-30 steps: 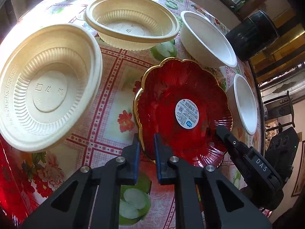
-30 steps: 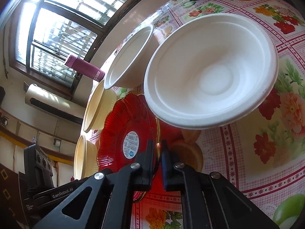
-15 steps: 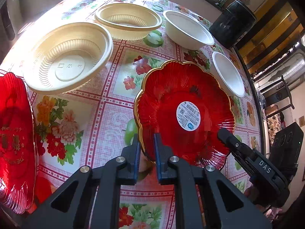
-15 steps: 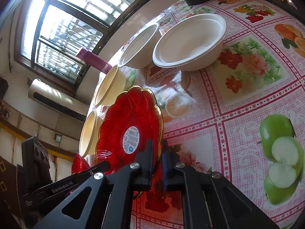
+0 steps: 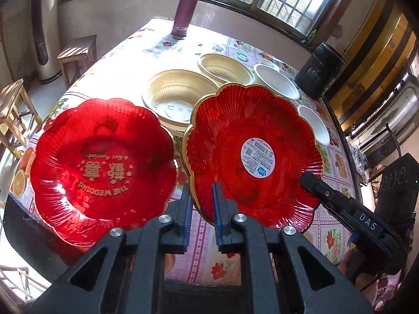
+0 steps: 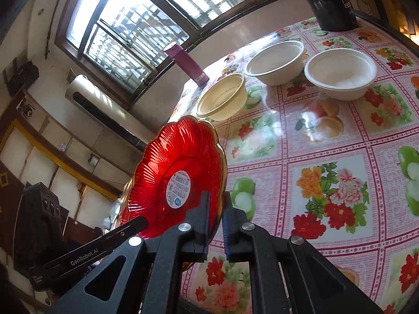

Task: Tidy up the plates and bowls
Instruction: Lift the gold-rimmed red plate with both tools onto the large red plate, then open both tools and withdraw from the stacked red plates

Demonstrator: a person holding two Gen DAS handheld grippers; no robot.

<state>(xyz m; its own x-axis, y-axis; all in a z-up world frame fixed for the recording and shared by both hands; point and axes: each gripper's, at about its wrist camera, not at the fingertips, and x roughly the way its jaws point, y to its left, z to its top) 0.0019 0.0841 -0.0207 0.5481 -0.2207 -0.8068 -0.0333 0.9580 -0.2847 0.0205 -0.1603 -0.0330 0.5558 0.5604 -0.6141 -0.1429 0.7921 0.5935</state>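
Observation:
A red gold-rimmed plate (image 5: 251, 154) with a white round sticker is held in the air above the table. My left gripper (image 5: 201, 196) is shut on its near rim. My right gripper (image 6: 216, 204) is shut on the same plate (image 6: 180, 175) at its right rim, and its fingers (image 5: 314, 185) show in the left wrist view. A second red plate (image 5: 102, 162) with gold lettering lies on the table at the near left. Two cream ribbed bowls (image 5: 178, 99) (image 5: 225, 69) and two white bowls (image 5: 276, 81) (image 5: 314, 123) sit behind.
A purple bottle (image 5: 184, 10) stands at the table's far end. A black cylinder (image 5: 319, 72) stands at the far right edge. Wooden stools (image 5: 76, 52) stand on the floor to the left. The floral tablecloth (image 6: 327, 162) covers the table.
Both grippers have lifted the stickered red plate off the table and drawn it back toward the near edge. The second red plate has come into view on the left.

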